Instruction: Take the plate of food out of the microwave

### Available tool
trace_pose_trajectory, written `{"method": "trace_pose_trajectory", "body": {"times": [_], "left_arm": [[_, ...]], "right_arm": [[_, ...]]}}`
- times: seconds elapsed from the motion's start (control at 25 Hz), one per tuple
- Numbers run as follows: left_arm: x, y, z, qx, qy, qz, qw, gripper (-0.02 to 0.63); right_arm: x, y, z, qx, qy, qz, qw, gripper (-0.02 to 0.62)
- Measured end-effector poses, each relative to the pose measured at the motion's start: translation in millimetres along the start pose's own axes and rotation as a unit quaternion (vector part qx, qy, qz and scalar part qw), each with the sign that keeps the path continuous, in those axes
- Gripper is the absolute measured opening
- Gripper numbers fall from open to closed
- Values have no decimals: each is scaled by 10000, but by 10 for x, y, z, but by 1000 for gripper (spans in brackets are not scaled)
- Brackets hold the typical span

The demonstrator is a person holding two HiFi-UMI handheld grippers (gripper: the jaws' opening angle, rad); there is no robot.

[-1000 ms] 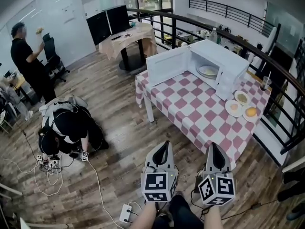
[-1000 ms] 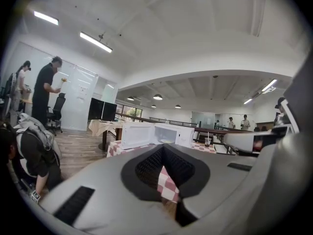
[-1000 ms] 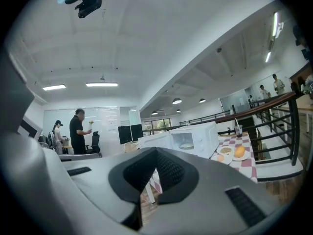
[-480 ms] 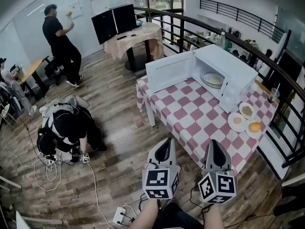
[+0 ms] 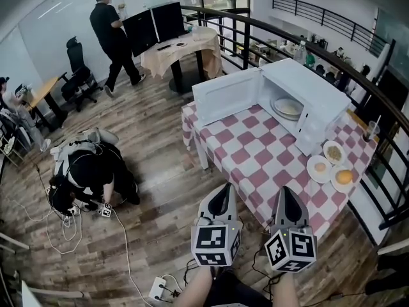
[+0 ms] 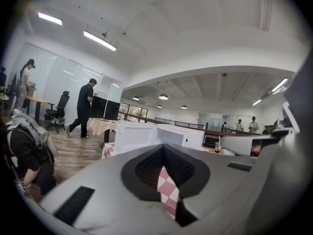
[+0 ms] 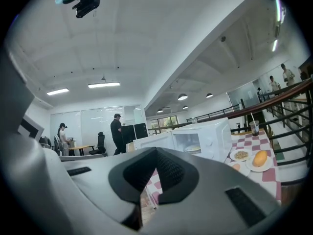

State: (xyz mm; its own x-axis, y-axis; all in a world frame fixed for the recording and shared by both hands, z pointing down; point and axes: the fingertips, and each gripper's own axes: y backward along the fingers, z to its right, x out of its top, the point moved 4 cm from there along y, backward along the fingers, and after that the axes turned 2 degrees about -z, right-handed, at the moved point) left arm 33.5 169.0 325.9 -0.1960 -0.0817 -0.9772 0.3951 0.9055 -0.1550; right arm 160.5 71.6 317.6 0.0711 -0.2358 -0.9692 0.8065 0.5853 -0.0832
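The white microwave point(image 5: 300, 98) stands on the red-and-white checked table point(image 5: 255, 155) with its door point(image 5: 227, 96) swung open to the left. A plate of food point(image 5: 287, 107) lies inside it, and the plate point(image 7: 193, 149) shows in the right gripper view too. My left gripper point(image 5: 221, 196) and right gripper point(image 5: 285, 194) are side by side over the floor, short of the table's near corner. Both point toward the microwave point(image 6: 161, 135), well away from it. Both are shut with nothing between the jaws.
Three small plates of food point(image 5: 333, 152) point(image 5: 319, 168) point(image 5: 344, 178) and a cup with a straw point(image 5: 369, 132) sit right of the microwave. A person crouches on the floor point(image 5: 89, 171) among cables, and a power strip point(image 5: 156, 288) lies near my feet. A black railing point(image 5: 383, 171) runs behind the table. Another person point(image 5: 115, 34) walks by the monitors.
The person in black has walked right toward the monitors. The table and microwave have shifted slightly in the head view. Both grippers stay shut, side by side.
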Motion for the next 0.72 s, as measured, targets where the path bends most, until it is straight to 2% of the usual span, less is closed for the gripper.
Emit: {"method": "trace_pose_trajectory", "body": {"times": [0.44,0.72], "left_arm": [[67,-443,-170,-53,-15,-30,10000,9],[157,-912,-491,-182,7,-78,9998,9]], "right_arm": [[38,-483,75,-78,-49,20,10000,-6],[43,-1028,33,-219,-58,-3,9997,-6]]}}
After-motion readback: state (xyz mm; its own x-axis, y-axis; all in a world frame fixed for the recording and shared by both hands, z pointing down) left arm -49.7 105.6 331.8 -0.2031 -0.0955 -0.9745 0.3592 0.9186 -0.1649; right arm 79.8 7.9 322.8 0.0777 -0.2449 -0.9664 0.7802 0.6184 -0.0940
